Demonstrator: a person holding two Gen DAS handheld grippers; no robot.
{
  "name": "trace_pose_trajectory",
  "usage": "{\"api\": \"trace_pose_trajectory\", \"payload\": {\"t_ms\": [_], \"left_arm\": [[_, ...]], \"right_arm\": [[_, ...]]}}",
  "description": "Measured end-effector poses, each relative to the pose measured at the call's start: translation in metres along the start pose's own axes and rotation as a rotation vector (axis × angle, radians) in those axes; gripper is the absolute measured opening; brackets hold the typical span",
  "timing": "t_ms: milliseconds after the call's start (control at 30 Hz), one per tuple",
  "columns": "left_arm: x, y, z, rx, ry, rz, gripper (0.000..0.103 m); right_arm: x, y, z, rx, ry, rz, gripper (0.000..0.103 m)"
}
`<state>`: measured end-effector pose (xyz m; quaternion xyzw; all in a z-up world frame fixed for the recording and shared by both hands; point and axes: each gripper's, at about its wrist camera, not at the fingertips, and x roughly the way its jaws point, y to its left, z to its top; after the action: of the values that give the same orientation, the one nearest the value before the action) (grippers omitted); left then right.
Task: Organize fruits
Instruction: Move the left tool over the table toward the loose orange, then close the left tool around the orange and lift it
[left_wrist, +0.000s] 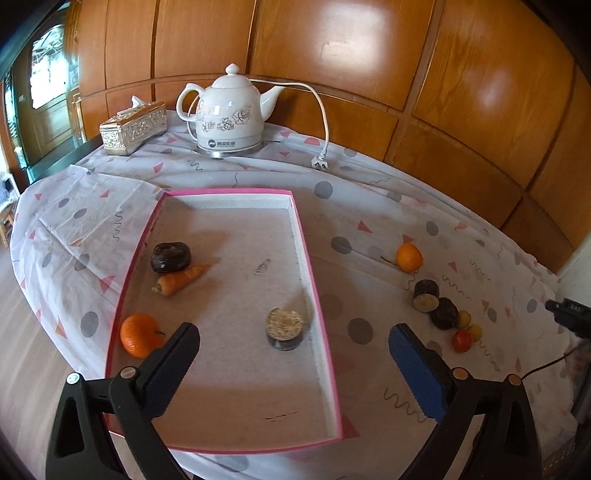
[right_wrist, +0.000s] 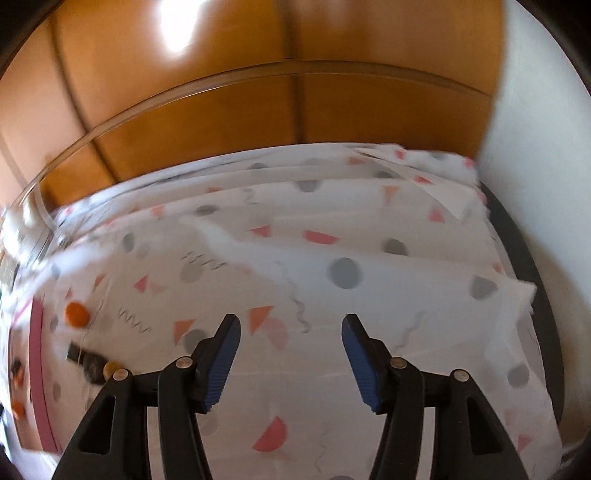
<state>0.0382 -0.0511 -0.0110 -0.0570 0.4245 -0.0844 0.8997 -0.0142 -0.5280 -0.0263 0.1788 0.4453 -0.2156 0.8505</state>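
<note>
pink tray (left_wrist: 317, 295) lies under the spread left gripper (left_wrist: 293, 343); right gripper (right_wrist: 291, 328) spread, empty.

In the tray (left_wrist: 325, 332) a carrot (left_wrist: 183, 279) lies at ten o'clock; outside at three o'clock (on the tablecloth (left_wrist: 369, 206)) sits an orange (left_wrist: 409, 257).

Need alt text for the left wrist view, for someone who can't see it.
The open, empty left hand-held gripper hovers over a pink-rimmed tray holding an orange, a carrot and two dark pieces. More fruit lies on the patterned tablecloth to its right.
</note>
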Motion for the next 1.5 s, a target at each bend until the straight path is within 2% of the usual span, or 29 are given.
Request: {"api": "trace_pose_trajectory", "payload": {"t_ms": [167,300,533,633,700,767,833,867,933,1033,1233,1267,1300,1333,1367,1500], "left_arm": [[0.0,-0.011,0.005,-0.055,-0.03,0.012,0.103],[0.007,-0.027,0.011,-0.054,-0.006,-0.025,0.103],[0.037,-0.07,0.023,0.072,0.069,-0.075,0.103],[0.053,-0.087,0.032,0.105,0.091,-0.105,0.103],[0.066,-0.099,0.038,0.134,0.107,-0.099,0.099],[0.077,-0.109,0.042,0.151,0.114,-0.112,0.091],[0.089,-0.117,0.047,0.165,0.123,-0.128,0.09],[0.095,-0.119,0.049,0.167,0.131,-0.138,0.084],[0.109,-0.124,0.055,0.166,0.158,-0.16,0.079],[0.13,-0.135,0.062,0.192,0.176,-0.154,0.072],[0.17,-0.154,0.073,0.228,0.224,-0.145,0.067],[0.181,-0.157,0.074,0.232,0.253,-0.135,0.066],[0.187,-0.158,0.074,0.232,0.27,-0.135,0.062],[0.194,-0.158,0.074,0.228,0.29,-0.141,0.044],[0.199,-0.158,0.072,0.223,0.307,-0.147,0.039],[0.189,-0.143,0.07,0.17,0.288,-0.198,0.038]], "right_arm": [[-0.006,-0.026,0.0,0.127,-0.011,0.004,0.058],[-0.003,-0.037,-0.002,0.164,0.001,0.017,0.059],[0.001,-0.029,-0.005,0.137,0.029,0.082,0.064],[0.001,-0.028,-0.004,0.129,0.022,0.076,0.064],[0.003,-0.03,-0.004,0.142,0.028,0.071,0.064],[0.004,-0.034,-0.003,0.162,0.03,0.051,0.064],[0.005,-0.041,-0.003,0.188,0.028,0.034,0.064],[0.005,-0.045,-0.003,0.207,0.029,0.023,0.064],[0.008,-0.053,-0.002,0.244,0.036,0.005,0.064],[0.011,-0.057,-0.002,0.255,0.047,-0.008,0.064],[0.019,-0.055,0.0,0.24,0.065,-0.03,0.064],[0.02,-0.054,0.0,0.24,0.069,-0.032,0.064],[0.021,-0.054,0.0,0.238,0.075,-0.031,0.064],[0.022,-0.053,0.0,0.235,0.079,-0.028,0.064],[0.023,-0.052,0.0,0.229,0.086,-0.023,0.064],[0.025,-0.041,0.001,0.183,0.09,0.038,0.064]]}}
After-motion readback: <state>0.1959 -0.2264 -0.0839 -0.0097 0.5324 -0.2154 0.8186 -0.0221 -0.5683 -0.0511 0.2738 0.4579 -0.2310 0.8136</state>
